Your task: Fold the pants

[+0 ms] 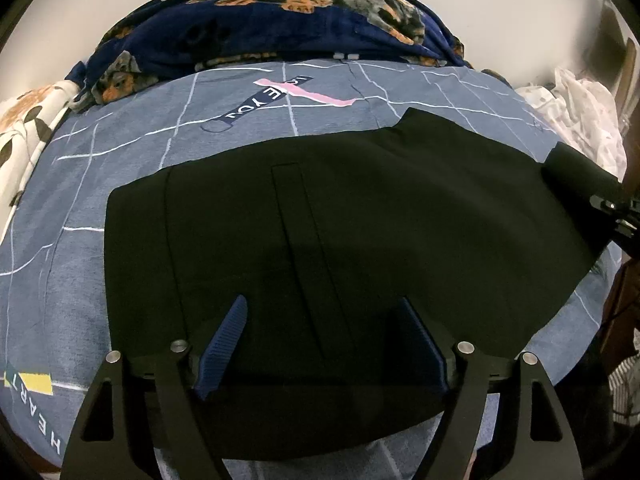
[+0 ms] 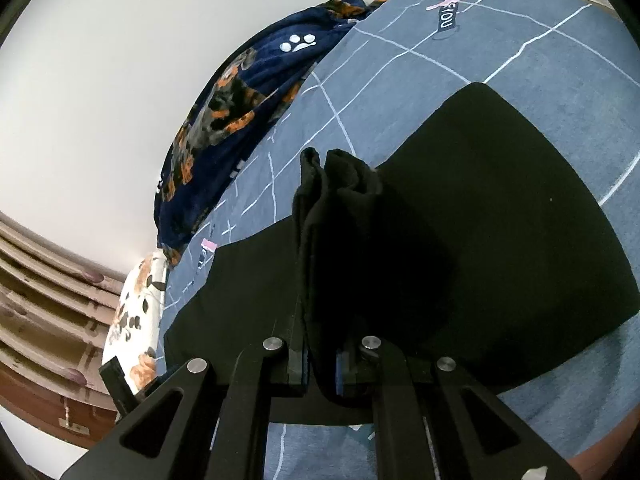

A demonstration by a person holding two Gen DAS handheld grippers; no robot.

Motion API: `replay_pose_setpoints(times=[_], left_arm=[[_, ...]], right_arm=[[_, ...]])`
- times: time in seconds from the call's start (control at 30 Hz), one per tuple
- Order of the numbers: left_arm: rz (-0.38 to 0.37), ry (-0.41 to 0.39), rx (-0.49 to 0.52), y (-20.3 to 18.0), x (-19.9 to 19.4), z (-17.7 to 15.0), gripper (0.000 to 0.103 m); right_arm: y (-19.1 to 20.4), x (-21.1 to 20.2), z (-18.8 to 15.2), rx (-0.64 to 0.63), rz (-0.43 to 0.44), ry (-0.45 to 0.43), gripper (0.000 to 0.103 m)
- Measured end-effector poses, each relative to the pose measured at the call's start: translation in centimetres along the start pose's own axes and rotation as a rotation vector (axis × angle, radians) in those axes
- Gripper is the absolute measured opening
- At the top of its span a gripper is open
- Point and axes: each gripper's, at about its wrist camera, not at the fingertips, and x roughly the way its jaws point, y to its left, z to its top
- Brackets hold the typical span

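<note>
Black pants lie flat on a blue-grey bed sheet, with a long seam running toward me. My left gripper hovers over their near part, open, its blue pads wide apart with nothing clamped between them. At the right edge of the left wrist view the right gripper holds a raised end of the fabric. In the right wrist view my right gripper is shut on a bunched fold of the pants, which stands up between its fingers and hides their tips.
A navy dog-print blanket is heaped along the far side of the bed by the white wall. A white floral cloth lies at the left and pale clothes at the right. Brown wooden slats stand beyond the bed's edge.
</note>
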Motion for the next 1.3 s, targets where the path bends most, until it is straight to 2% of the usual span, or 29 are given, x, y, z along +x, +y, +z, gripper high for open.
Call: replay_pose_setpoints(times=[0.57,0.77,0.87,1.0,1.17,1.3], left_arm=[[0.007,0.003,0.000,-0.1,0.1,-0.1,0.085],[0.014,0.005,0.011,-0.1,0.1,-0.1,0.085],[0.015,0.004,0.014,-0.2,0.1,-0.2,0.085],[0.017,0.006,0.017,-0.2,0.1,-0.2,0.085],[0.017,0.005,0.017,-0.2,0.1,-0.2,0.086],[0.019,0.006,0.021,-0.2,0.1,-0.2,0.086]], right_arm=[[0.8,1.2,-0.5,-0.054,-0.047,0.032,0.013],[0.8,1.7,-1.0,-0.044,-0.039,0.054,0.015],[0.7,1.9,-1.2,-0.036,-0.028,0.071,0.023],[0.8,2.4,-1.6,-0.005,0.034,0.107,0.052],[1.6,2.7,-2.0,-0.027,0.059,0.133,0.063],[1.0,3.1,-2.3,0.019,0.111,0.155,0.064]])
